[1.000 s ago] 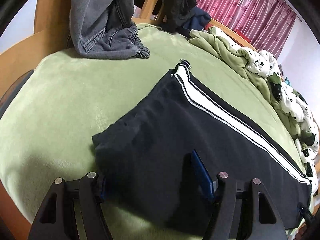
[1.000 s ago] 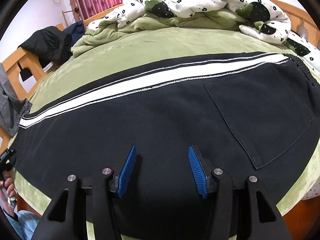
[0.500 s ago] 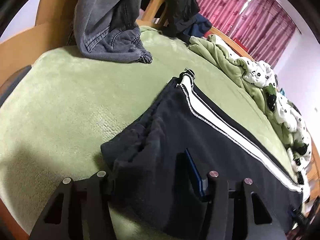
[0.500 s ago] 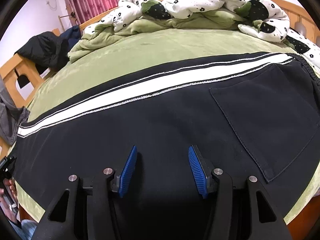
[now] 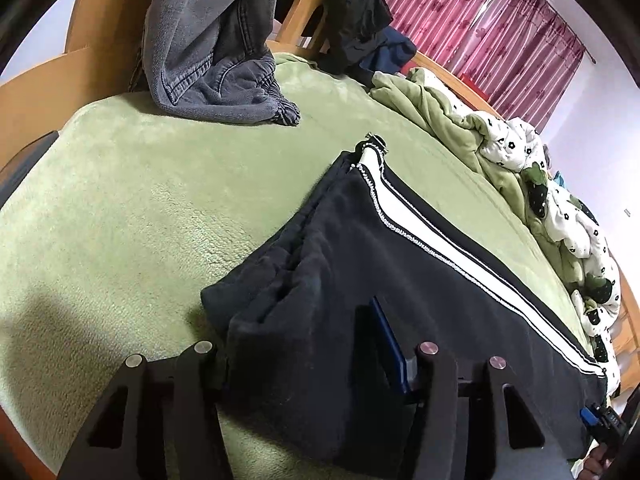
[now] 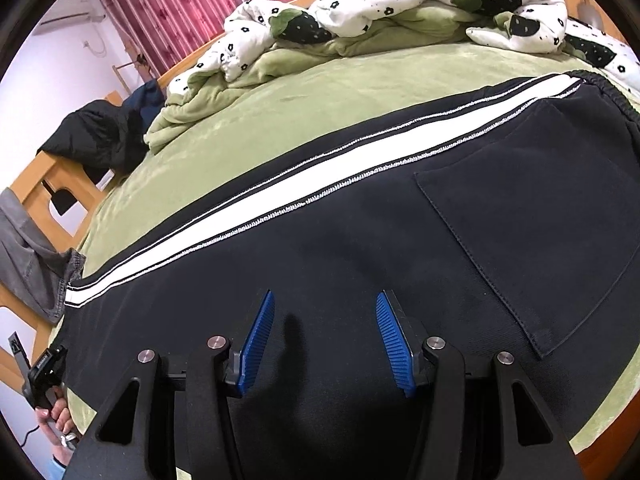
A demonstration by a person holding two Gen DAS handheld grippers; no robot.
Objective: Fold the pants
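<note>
Between left gripper [image 5: 308,344] pads: bunched cuff of black pants [image 5: 400,276], clamped. Right gripper [image 6: 324,332] jaws spread, nothing pinched, hovering over pants mid-leg. Pants flat on green bed [image 5: 140,208], white stripe [image 6: 320,176] on far edge.

A bed [image 6: 304,92] covered in green plush carries black pants [image 6: 400,248] with a white side stripe laid flat, a rumpled flowered quilt [image 6: 360,4] along its far edge, and grey jeans [image 5: 224,80] at one end.
</note>
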